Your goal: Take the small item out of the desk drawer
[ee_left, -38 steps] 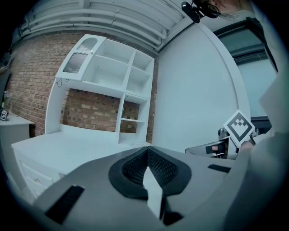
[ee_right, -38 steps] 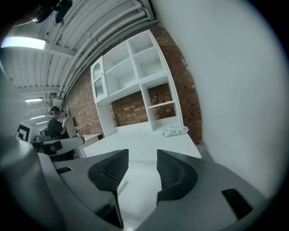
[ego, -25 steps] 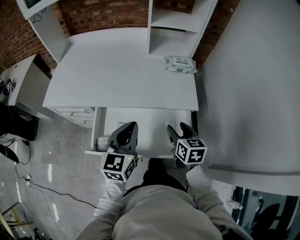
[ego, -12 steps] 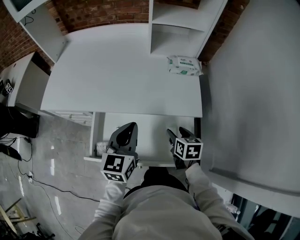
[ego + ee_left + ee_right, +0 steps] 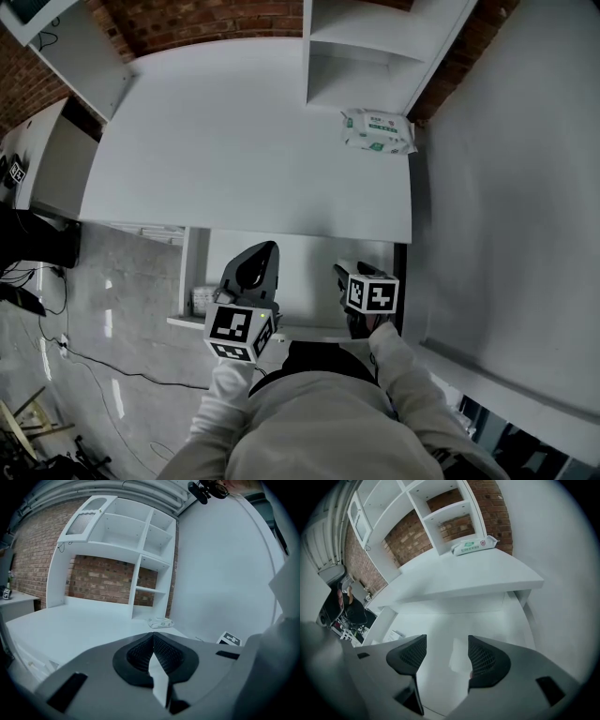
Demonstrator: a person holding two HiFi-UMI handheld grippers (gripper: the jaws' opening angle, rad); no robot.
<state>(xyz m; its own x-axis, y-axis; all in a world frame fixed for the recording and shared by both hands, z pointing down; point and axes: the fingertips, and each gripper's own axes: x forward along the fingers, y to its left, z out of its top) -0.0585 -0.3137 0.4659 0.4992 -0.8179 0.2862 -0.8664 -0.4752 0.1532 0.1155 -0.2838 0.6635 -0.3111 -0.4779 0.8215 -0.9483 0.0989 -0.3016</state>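
Note:
The white desk drawer (image 5: 302, 265) stands pulled out under the desktop (image 5: 244, 159), and its floor (image 5: 454, 616) is mostly bare. A small pale item (image 5: 201, 300) lies in the drawer's near left corner, also seen as the small item (image 5: 393, 635) in the right gripper view. My right gripper (image 5: 343, 275) hovers over the drawer's right half; its jaws (image 5: 446, 649) are opening, with nothing between them. My left gripper (image 5: 264, 249) is above the drawer's middle, its pads (image 5: 153, 645) shut together on nothing.
A pack of wet wipes (image 5: 378, 131) lies at the desk's back right, beside a white shelf unit (image 5: 375, 47). A white wall panel (image 5: 506, 187) bounds the right side. Another white unit (image 5: 47, 159) and floor cables (image 5: 56, 356) sit at the left.
The right gripper's jaws have spread wider and it has turned slightly over the drawer. The head view has shifted a little. The left gripper has hardly moved.

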